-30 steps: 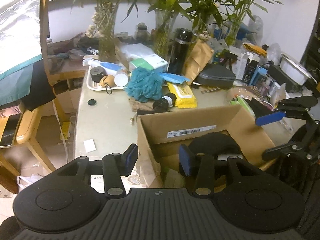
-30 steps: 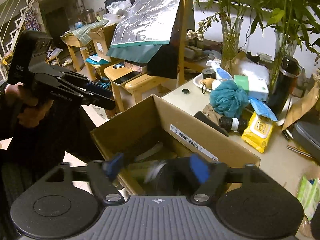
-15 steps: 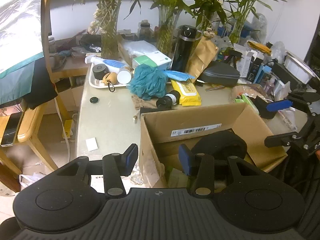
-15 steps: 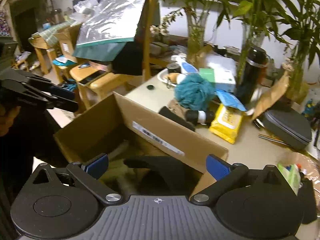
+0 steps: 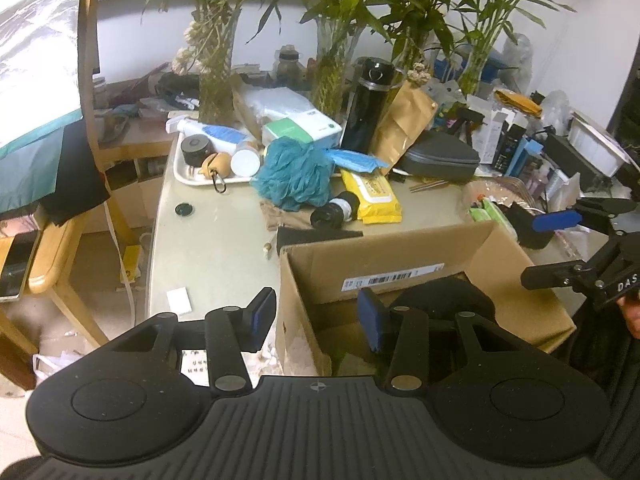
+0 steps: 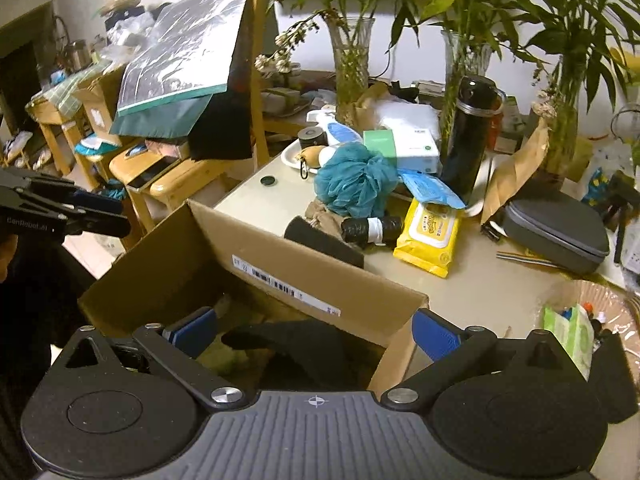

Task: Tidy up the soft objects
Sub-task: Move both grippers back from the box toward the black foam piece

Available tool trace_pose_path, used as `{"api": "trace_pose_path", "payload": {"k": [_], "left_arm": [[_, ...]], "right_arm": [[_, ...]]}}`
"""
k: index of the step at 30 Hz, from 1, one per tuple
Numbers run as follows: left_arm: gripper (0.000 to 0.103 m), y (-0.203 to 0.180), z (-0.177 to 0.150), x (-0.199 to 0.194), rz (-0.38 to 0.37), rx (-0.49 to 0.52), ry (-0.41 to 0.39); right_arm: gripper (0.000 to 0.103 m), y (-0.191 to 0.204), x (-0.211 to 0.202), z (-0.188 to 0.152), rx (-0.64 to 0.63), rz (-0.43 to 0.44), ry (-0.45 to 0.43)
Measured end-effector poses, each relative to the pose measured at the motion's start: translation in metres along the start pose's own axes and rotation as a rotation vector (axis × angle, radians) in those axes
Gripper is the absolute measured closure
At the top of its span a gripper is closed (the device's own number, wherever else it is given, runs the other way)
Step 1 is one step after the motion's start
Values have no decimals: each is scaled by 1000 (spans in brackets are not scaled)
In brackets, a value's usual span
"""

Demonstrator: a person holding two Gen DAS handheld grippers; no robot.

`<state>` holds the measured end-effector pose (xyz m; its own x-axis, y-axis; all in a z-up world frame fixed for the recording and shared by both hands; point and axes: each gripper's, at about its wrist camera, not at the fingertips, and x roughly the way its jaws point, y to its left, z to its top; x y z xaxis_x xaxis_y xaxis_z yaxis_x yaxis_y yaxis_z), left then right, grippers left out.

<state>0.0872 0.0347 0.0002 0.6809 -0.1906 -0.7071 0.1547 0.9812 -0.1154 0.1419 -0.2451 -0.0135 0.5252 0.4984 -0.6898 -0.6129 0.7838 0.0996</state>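
An open cardboard box (image 5: pixel 400 256) (image 6: pixel 280 260) stands at the table's near edge with a black soft item (image 5: pixel 436 300) (image 6: pixel 304 344) lying inside. A teal bath pouf (image 5: pixel 294 174) (image 6: pixel 352 180) lies on the table beyond the box, next to a beige cloth (image 5: pixel 280 216), a black roll (image 5: pixel 334 210) (image 6: pixel 370 230) and a yellow wipes pack (image 5: pixel 374 196) (image 6: pixel 430 232). My left gripper (image 5: pixel 316 314) is open and empty over the box's left wall. My right gripper (image 6: pixel 316 330) is wide open and empty over the box; it also shows in the left wrist view (image 5: pixel 560 244).
A white tray (image 5: pixel 192 174) with small containers, a black flask (image 5: pixel 370 106) (image 6: pixel 470 136), glass vases with plants, a grey case (image 5: pixel 440 160) (image 6: pixel 556 228) and a brown paper bag (image 5: pixel 404 120) crowd the table's back. A wooden chair (image 5: pixel 52 236) stands left.
My right gripper opened wide and let the black soft item drop into the box, then drew back and up. My left gripper stayed open and shifted slightly.
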Motion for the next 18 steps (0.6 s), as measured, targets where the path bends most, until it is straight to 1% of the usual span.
{"api": "trace_pose_path", "payload": {"k": [4, 12, 18], "left_arm": [[59, 0, 5, 3, -1, 12, -9], [59, 7, 14, 14, 9, -7, -2], [59, 9, 18, 20, -18, 4, -11]], "right_arm": [[0, -5, 4, 2, 27, -8, -9], [0, -22, 15, 5, 92, -48, -34], [0, -39, 26, 6, 136, -54, -56]]}}
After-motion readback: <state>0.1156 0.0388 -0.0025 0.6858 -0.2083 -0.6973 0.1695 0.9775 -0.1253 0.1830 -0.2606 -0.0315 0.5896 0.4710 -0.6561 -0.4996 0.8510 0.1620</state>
